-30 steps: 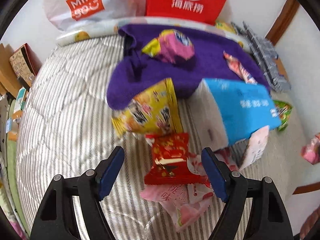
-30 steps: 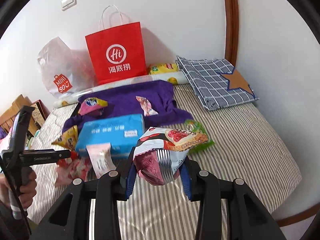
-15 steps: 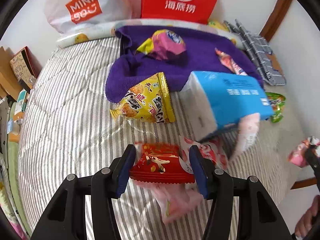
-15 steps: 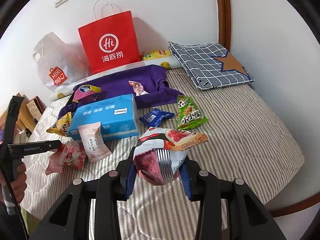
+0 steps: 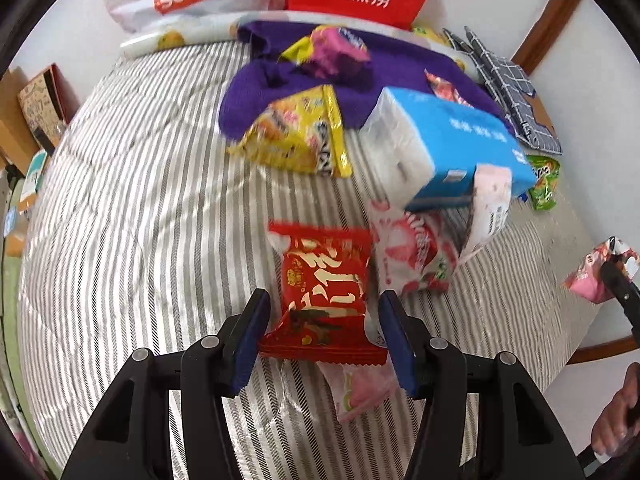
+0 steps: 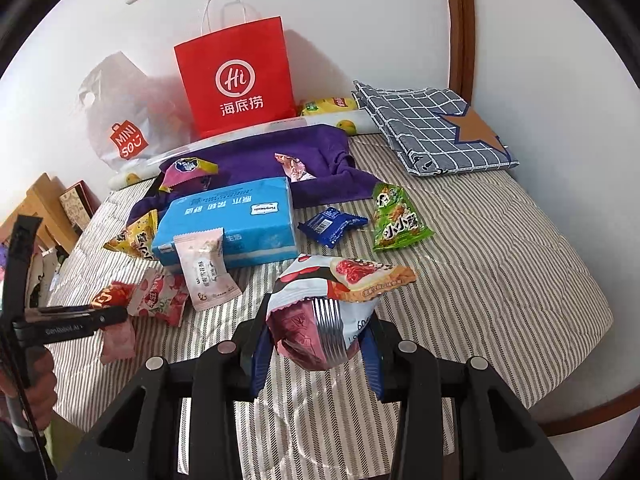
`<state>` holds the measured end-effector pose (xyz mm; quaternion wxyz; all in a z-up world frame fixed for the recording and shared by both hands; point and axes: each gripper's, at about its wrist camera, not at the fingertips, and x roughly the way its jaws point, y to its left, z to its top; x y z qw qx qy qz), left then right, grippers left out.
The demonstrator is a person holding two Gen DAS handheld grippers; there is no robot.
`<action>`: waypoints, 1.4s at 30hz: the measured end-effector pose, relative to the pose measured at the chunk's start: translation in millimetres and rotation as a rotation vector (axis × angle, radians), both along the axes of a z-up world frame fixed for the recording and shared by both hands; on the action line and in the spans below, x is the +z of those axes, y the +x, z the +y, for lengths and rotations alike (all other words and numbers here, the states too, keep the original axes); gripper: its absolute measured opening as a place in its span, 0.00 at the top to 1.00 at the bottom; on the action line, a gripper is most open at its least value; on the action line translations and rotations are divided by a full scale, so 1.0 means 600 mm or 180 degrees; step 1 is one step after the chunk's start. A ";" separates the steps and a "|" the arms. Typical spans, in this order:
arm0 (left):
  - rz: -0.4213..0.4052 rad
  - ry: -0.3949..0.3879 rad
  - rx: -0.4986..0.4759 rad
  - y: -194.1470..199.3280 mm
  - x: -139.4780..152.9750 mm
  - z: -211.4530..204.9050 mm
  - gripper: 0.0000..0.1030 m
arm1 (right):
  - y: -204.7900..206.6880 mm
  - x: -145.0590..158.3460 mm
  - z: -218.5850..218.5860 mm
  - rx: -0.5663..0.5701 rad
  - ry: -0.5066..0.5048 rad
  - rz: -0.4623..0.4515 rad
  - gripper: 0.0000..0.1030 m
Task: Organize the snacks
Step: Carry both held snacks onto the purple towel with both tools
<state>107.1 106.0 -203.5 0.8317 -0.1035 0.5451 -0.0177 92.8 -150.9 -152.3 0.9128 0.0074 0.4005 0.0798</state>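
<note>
On the striped bed, my left gripper (image 5: 324,296) is shut on the lower end of a red snack packet (image 5: 324,276). From the right wrist view the left gripper (image 6: 120,312) holds that red packet (image 6: 110,298) just above the cover. A pale pink packet (image 5: 360,388) lies beneath it. My right gripper (image 6: 318,320) is shut on a pink and white pastry packet (image 6: 340,280), held above the bed's near edge. That packet (image 5: 592,276) also shows at the far right of the left wrist view.
A blue tissue pack (image 6: 232,220) sits mid-bed, a pale pink packet (image 6: 204,272) leaning on it and a strawberry packet (image 5: 412,252) beside it. Around lie a yellow snack (image 5: 300,132), a green packet (image 6: 394,220), a small blue packet (image 6: 330,224) and a purple cloth (image 6: 280,156). A red paper bag (image 6: 236,76) stands at the wall.
My left gripper's jaws have narrowed onto the red packet and taken it up off the pink packet. The right gripper has drawn back a little, still holding its packet.
</note>
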 end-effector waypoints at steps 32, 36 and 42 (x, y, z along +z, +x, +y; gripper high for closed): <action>-0.0253 -0.0041 -0.0072 0.031 0.052 0.019 0.58 | 0.009 -0.021 -0.009 -0.0029 0.0010 0.0100 0.64; -0.0336 -0.0149 -0.0179 0.037 0.069 -0.010 0.58 | 0.017 -0.015 -0.006 0.0020 0.0000 0.0081 0.64; -0.0492 -0.0191 -0.0323 0.047 0.099 -0.048 0.58 | 0.035 0.006 0.001 0.0028 -0.0037 -0.0088 0.64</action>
